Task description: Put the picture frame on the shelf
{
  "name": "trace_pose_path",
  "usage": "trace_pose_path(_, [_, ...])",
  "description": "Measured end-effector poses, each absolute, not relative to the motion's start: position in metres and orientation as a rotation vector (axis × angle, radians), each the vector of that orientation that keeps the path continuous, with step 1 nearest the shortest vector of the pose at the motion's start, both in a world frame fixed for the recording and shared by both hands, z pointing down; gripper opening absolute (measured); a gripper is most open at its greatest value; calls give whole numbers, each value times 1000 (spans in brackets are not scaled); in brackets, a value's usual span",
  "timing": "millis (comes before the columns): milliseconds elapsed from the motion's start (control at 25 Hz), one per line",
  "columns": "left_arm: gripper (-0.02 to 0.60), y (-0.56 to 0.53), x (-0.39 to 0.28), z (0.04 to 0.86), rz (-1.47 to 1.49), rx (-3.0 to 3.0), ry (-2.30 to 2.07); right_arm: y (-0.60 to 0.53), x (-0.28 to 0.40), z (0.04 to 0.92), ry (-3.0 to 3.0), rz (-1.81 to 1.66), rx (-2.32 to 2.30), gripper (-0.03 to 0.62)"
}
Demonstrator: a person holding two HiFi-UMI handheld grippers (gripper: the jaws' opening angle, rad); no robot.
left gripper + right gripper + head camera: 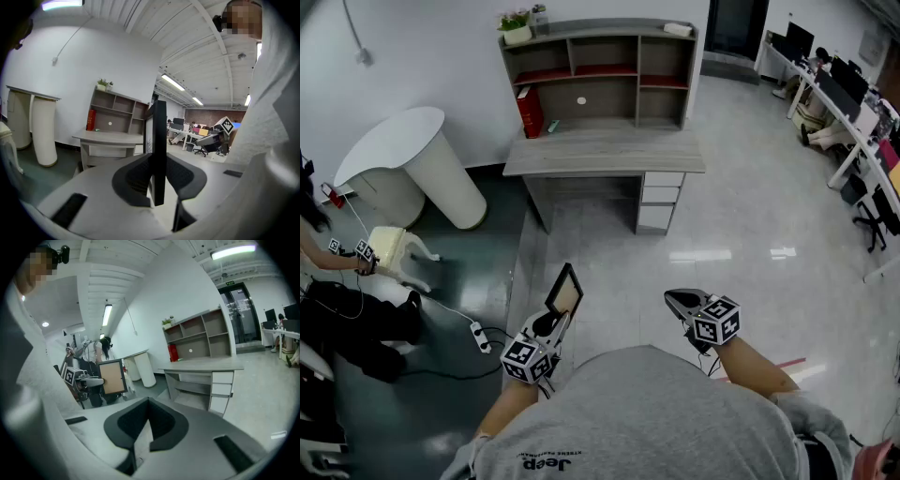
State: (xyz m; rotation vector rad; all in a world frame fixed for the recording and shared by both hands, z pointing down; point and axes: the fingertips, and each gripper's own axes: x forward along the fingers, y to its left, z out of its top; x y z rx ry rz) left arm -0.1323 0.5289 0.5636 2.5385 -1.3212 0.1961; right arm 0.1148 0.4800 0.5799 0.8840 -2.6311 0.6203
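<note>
The left gripper (pixel 553 323) is holding the picture frame (pixel 564 292) out in front of the person, low over the glossy floor (pixel 741 234) and well apart from the shelf (pixel 605 45). In the left gripper view the jaws are standing partly apart with the frame (pixel 159 136) between them. The dark pads (pixel 133 176) are pressing on both faces of the thin black frame, which is showing edge-on and rising upright out of the left gripper (pixel 158 165). In the right gripper view the same frame (pixel 112 376) is showing its tan panel inside a black border, clamped at its lower edge.

The right gripper (pixel 677 300) is hanging level with the left one, near it but not touching it. Its jaws are lying together in its own view, and the right gripper (pixel 148 400) is holding nothing.

The shelf is sitting on top of a grey desk (pixel 605 150) against the white wall, straight ahead of both grippers – its compartments are facing the person. A red item (pixel 530 111) is leaning in the lower left compartment, and a small potted plant (pixel 516 25) is sitting on the top board.
</note>
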Motion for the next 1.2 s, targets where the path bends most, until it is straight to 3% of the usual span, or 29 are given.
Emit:
trace_pose_path(720, [101, 512, -105, 562, 217, 2568, -1286, 469, 140, 578, -2652, 673, 926, 8])
trace_pose_path(1200, [101, 502, -5, 552, 187, 2599, -1271, 475, 237, 576, -2663, 673, 904, 14])
